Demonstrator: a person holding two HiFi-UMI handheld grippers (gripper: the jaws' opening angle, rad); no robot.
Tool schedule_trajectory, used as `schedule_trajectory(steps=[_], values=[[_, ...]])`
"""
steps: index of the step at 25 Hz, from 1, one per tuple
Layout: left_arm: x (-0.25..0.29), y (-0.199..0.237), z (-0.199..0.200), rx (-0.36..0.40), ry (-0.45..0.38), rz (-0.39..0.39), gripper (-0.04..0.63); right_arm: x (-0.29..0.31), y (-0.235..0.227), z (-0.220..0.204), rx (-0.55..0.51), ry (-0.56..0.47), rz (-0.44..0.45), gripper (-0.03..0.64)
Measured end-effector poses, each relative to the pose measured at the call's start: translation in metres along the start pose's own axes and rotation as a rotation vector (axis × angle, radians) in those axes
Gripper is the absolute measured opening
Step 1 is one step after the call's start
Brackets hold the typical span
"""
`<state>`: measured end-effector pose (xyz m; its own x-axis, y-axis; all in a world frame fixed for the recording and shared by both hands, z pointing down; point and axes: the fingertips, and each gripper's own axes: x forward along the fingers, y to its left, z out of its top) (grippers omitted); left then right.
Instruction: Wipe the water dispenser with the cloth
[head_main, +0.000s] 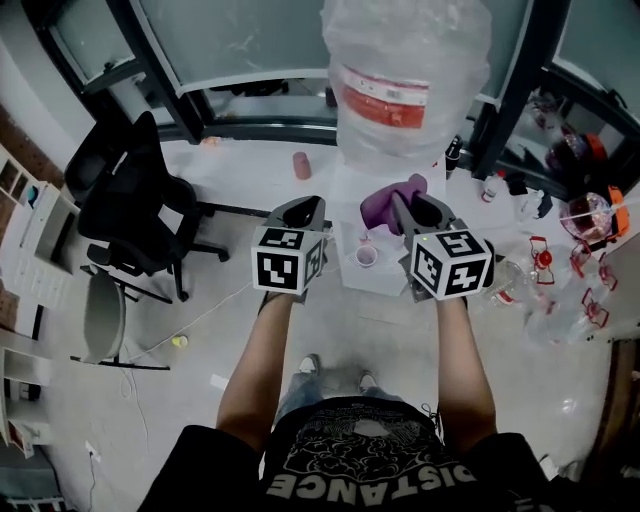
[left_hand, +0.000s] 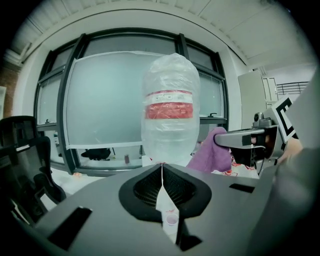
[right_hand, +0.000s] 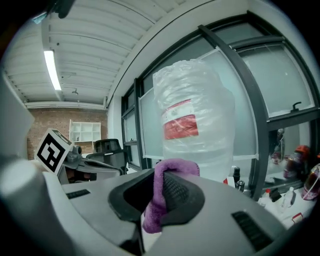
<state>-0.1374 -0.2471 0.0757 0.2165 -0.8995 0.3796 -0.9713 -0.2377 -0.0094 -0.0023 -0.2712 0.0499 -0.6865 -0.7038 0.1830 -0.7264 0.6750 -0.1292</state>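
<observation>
From the head view, the water dispenser (head_main: 346, 205) stands ahead with a big water bottle (head_main: 405, 85) on top. The left tongs (head_main: 303, 212) and the right tongs (head_main: 418, 208) are both in front of the water dispenser. The purple cloth (head_main: 383, 207) is near its top. A black office chair (head_main: 135, 205) stands well to its left.

In the left gripper view, the left tongs (left_hand: 161, 168) are closed tight with nothing in them. They point at the water bottle (left_hand: 170, 112).

In the right gripper view, the right tongs (right_hand: 161, 176) pinch the purple cloth (right_hand: 152, 210) in front of the water bottle (right_hand: 192, 120).
</observation>
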Motion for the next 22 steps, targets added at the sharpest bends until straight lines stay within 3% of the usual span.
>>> schedule_trajectory(steps=[12,22], values=[[0.029,0.034,0.003,0.064,-0.004,-0.219,0.026,0.024,0.017,-0.002,0.026,-0.007,-0.209,0.032],[0.041,0.058,-0.009,0.078,-0.013,-0.323,0.026,0.056,0.047,-0.028,0.078,0.023,-0.262,0.032]])
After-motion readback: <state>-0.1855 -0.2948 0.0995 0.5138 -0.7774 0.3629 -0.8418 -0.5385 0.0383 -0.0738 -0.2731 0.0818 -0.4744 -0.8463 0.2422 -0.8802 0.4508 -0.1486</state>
